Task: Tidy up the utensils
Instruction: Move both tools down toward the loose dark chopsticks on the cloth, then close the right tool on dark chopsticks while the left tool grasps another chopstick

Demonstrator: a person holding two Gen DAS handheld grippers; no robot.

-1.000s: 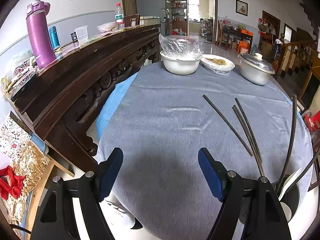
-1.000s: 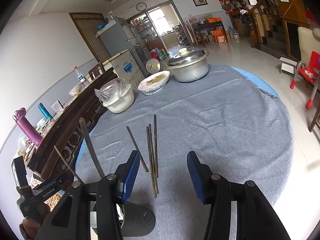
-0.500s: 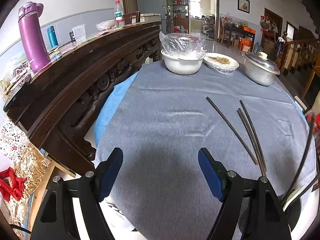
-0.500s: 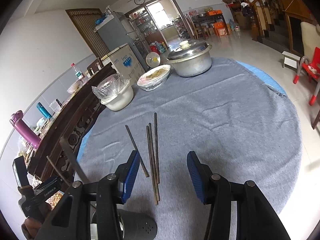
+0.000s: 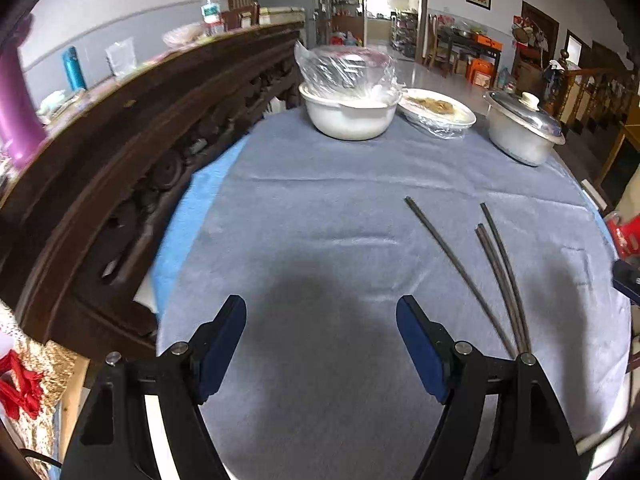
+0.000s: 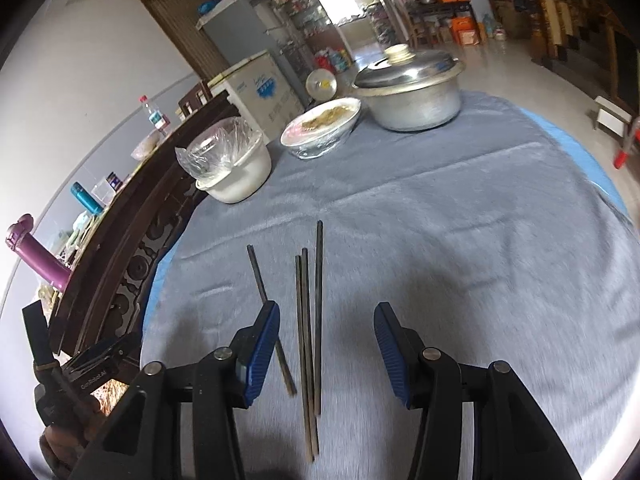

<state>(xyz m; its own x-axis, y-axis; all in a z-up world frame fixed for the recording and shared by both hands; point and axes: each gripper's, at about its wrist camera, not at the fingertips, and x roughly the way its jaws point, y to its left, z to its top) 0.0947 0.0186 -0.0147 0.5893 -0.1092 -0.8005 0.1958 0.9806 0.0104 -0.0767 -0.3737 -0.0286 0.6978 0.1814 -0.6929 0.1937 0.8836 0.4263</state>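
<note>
Several dark chopsticks (image 6: 306, 340) lie loose on the grey tablecloth (image 6: 460, 240), roughly parallel and pointing away from me. My right gripper (image 6: 326, 328) hovers over their near ends, open. Three chopsticks show in the gap between its blue pads (image 6: 262, 340), untouched, and a fourth chopstick (image 6: 256, 272) runs behind the left pad. In the left wrist view the chopsticks (image 5: 496, 264) lie to the right of my left gripper (image 5: 322, 320), which is open over bare cloth with nothing between its fingers. A hand holds the left gripper (image 6: 96, 360) at the table's left edge.
At the table's far side stand a white bowl with a plastic bag (image 5: 348, 116), a film-covered plate (image 5: 436, 114) and a lidded metal pot (image 5: 520, 132). A dark carved wooden rail (image 5: 120, 152) with a purple bottle (image 5: 16, 112) runs along the left.
Both grippers have moved forward over the table. The black holder with utensils has slid out of both views. The chopsticks' near ends now sit between the right gripper's fingers.
</note>
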